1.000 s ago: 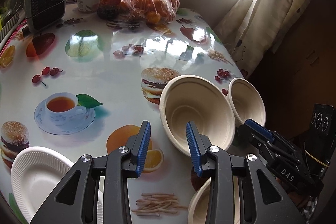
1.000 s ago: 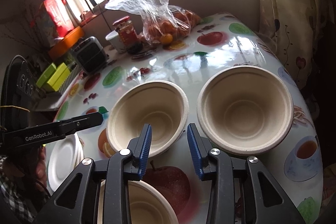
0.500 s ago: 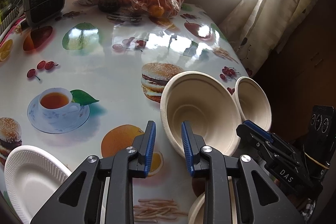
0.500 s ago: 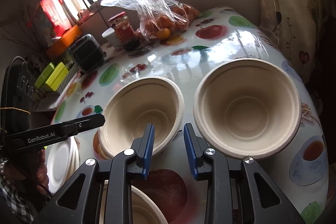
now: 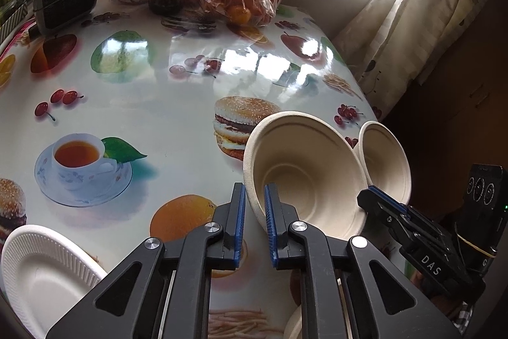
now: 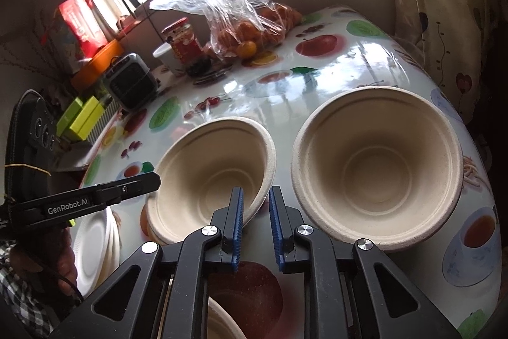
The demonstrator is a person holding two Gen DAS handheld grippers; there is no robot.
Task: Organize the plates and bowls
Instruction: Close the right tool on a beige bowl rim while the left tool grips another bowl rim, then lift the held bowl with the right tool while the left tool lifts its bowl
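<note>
Bowls not stacked yet: the middle bowl sits tilted on the table, a second bowl is just to its right, and a third bowl shows at the near edge. Left gripper is clamped on the middle bowl's near-left rim, and the right gripper looks pinched on its opposite rim. White plates are already piled near left, so nesting the three bowls seems to be what's left.
</note>
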